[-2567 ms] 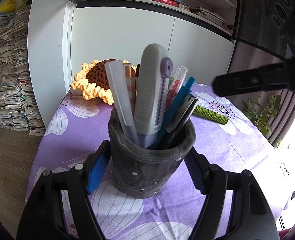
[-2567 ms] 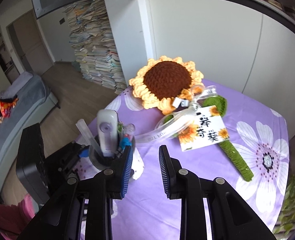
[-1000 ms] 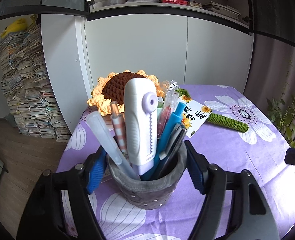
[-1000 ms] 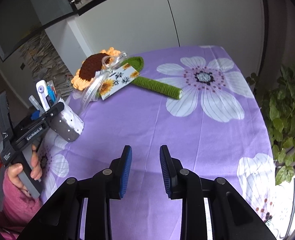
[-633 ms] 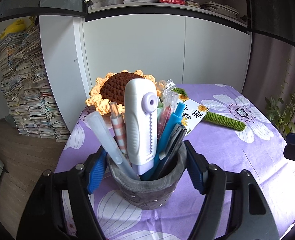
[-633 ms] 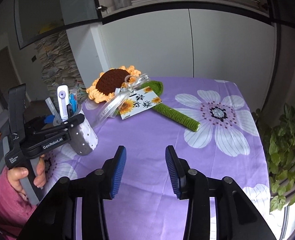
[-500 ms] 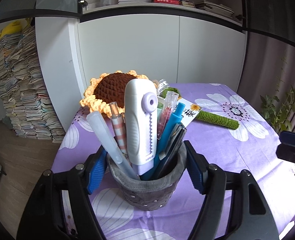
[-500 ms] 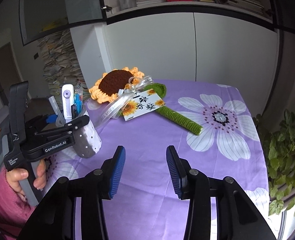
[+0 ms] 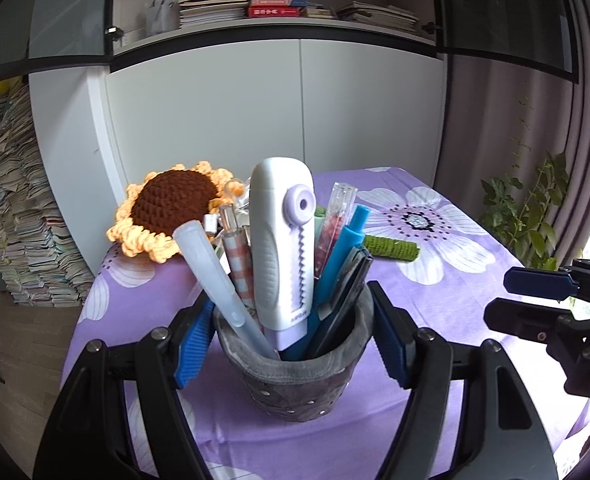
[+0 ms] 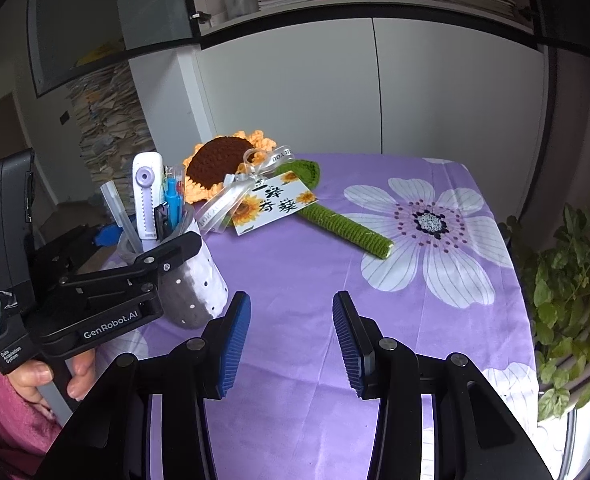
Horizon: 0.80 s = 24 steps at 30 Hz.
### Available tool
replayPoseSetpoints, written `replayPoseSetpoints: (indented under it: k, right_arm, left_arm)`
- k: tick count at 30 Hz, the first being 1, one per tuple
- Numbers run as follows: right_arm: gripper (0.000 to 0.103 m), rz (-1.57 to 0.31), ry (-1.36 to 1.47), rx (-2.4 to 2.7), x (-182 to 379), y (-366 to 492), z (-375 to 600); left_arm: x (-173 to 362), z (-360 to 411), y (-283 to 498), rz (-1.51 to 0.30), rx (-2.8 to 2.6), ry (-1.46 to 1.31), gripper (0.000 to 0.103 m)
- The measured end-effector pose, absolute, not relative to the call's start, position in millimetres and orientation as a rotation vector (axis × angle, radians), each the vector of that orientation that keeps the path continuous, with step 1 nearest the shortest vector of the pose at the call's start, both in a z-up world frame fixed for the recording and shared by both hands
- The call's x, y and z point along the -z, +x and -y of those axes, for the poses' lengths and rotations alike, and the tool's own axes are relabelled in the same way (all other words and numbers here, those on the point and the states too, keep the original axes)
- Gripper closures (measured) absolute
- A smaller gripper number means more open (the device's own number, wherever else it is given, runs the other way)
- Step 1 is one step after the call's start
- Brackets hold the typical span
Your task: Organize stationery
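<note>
A grey dotted pen holder [image 9: 291, 384] sits clamped between the blue pads of my left gripper [image 9: 291, 320], which is shut on it. It is filled with a white utility knife [image 9: 283, 240], a blue pen [image 9: 343, 252], a frosted tube and several more pens. In the right wrist view the holder [image 10: 193, 284] tilts at the table's left side, in the left gripper [image 10: 151, 240] held by a hand [image 10: 35, 376]. Whether it touches the cloth I cannot tell. My right gripper [image 10: 291, 320] hovers open over the purple cloth with nothing between its pads; it also shows at the right edge as the right gripper [image 9: 503, 298].
A crochet sunflower [image 10: 223, 156] with a green stem [image 10: 347, 228], ribbon and printed card [image 10: 275, 204] lies at the back of the purple flowered tablecloth [image 10: 295, 264]. A leafy plant [image 10: 567, 280] stands past the right edge. White cabinets rise behind; stacked books [image 9: 11, 220] stand left.
My left gripper has carried the pen holder sideways, so the sunflower now sits further left behind it. The right gripper's jaws have widened and it has entered the left wrist view.
</note>
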State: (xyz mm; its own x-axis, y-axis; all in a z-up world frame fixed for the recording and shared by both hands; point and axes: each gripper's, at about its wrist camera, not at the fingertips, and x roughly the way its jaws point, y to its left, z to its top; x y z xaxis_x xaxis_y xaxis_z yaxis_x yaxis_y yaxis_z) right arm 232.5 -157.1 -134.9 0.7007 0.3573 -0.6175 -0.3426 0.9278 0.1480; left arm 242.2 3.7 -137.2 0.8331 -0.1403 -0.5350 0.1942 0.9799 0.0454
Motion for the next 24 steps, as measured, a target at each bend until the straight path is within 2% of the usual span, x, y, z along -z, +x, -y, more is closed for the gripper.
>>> replayPoseSetpoints:
  k: [12,24]
  right_arm:
    - [0.06,-0.693,0.07,-0.343,139.5,233.5,183.0]
    - [0.059,-0.715,0.085,-0.333,144.5,236.4,187.8]
  left_arm:
    - [135.6,35.9,250.2,-0.551,0.239,0.122,0.033]
    - [146.4,37.8,253.0,-0.569,0.226,0.121,0.033]
